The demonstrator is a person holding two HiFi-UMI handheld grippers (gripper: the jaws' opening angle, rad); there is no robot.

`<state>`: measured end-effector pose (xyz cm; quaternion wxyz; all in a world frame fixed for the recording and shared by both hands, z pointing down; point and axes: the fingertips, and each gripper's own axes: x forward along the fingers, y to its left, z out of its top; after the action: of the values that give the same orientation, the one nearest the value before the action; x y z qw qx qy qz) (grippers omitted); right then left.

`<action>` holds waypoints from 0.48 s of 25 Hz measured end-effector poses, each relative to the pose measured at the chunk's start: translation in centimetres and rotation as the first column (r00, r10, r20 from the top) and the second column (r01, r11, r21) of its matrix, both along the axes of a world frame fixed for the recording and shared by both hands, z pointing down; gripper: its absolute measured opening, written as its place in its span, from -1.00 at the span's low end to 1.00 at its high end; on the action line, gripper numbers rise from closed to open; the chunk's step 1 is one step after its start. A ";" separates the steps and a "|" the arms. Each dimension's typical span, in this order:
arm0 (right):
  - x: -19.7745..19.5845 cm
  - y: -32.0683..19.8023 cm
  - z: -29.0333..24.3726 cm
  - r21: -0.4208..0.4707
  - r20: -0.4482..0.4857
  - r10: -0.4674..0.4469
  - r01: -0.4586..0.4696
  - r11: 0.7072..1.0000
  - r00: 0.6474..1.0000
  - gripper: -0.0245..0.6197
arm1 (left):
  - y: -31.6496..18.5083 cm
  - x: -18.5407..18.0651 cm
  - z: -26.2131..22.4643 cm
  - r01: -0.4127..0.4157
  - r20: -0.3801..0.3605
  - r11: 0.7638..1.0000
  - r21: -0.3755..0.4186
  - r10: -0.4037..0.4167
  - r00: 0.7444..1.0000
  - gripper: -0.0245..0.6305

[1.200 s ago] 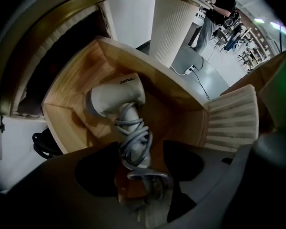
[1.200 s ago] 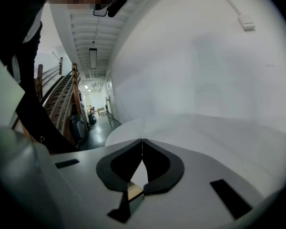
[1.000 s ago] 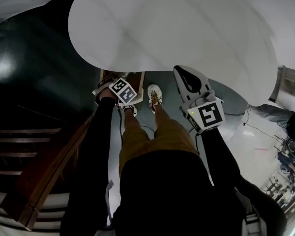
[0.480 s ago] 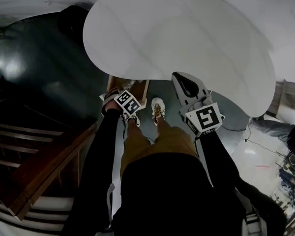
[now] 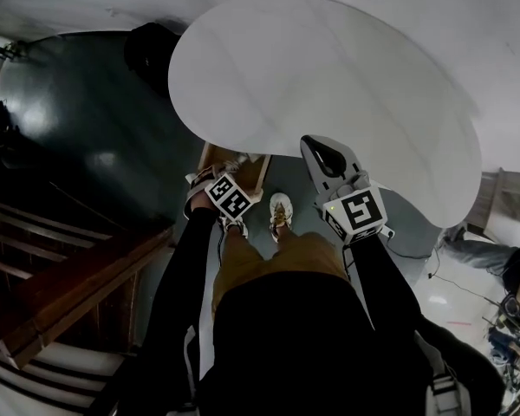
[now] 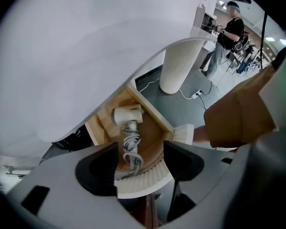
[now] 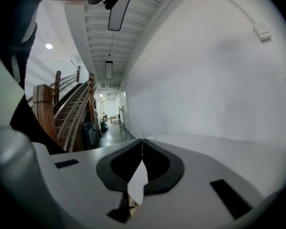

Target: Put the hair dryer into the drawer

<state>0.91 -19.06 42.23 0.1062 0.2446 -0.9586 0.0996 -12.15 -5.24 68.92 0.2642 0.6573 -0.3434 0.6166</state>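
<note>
1. Standing at a white rounded counter (image 5: pixel 329 76), a person holds a gripper in each hand, with one shoe (image 5: pixel 280 208) showing on the dark floor below
2. A wooden drawer (image 6: pixel 155 112) is pulled out from under the counter's edge, near its ribbed white pedestal (image 6: pixel 177 66)
3. The hair dryer (image 6: pixel 127 114) lies inside the drawer, its white body toward the counter and its coiled cord (image 6: pixel 132 148) trailing toward the drawer's ribbed white front (image 6: pixel 145 181)
4. The left gripper (image 6: pixel 139 162) is low at the drawer with its jaws apart; the ribbed front sits between them, and one jaw seems to touch it, though the angle leaves this unsure
5. The right gripper (image 7: pixel 142 149) is held over the counter beside a white wall, jaws together at their tips with nothing between them
6. A wooden staircase (image 5: pixel 61 267) rises at the person's left
</note>
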 end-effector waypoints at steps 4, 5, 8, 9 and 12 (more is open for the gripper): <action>-0.4 -0.7 -1.1 0.027 0.004 -0.011 0.011 1.000 1.000 -0.84 | -1.1 -0.1 -2.8 0.041 -0.020 0.996 0.080 -0.040 0.999 0.02; -0.5 -1.0 -1.4 0.034 0.007 -0.010 0.010 0.999 1.000 -0.84 | -1.5 -0.3 -3.5 0.054 -0.027 0.993 0.100 -0.052 0.998 0.02; -0.6 -1.8 -2.4 0.054 0.016 0.000 -0.001 0.999 1.000 -0.84 | -2.8 -0.7 -5.9 0.092 -0.053 0.982 0.162 -0.084 0.995 0.02; -0.7 -2.0 -2.8 0.061 0.018 0.004 -0.006 0.998 1.000 -0.84 | -3.2 -0.8 -6.7 0.098 -0.062 0.978 0.183 -0.088 0.994 0.02; -0.7 -2.7 -3.9 0.079 0.031 0.023 -0.025 0.997 0.999 -0.84 | -4.8 -0.6 -9.4 0.101 -0.087 0.965 0.242 -0.082 0.993 0.02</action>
<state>0.20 -21.74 38.37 0.0810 0.2586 -0.9603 0.0664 -12.74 -10.01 59.49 0.2217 0.6917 -0.4367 0.5308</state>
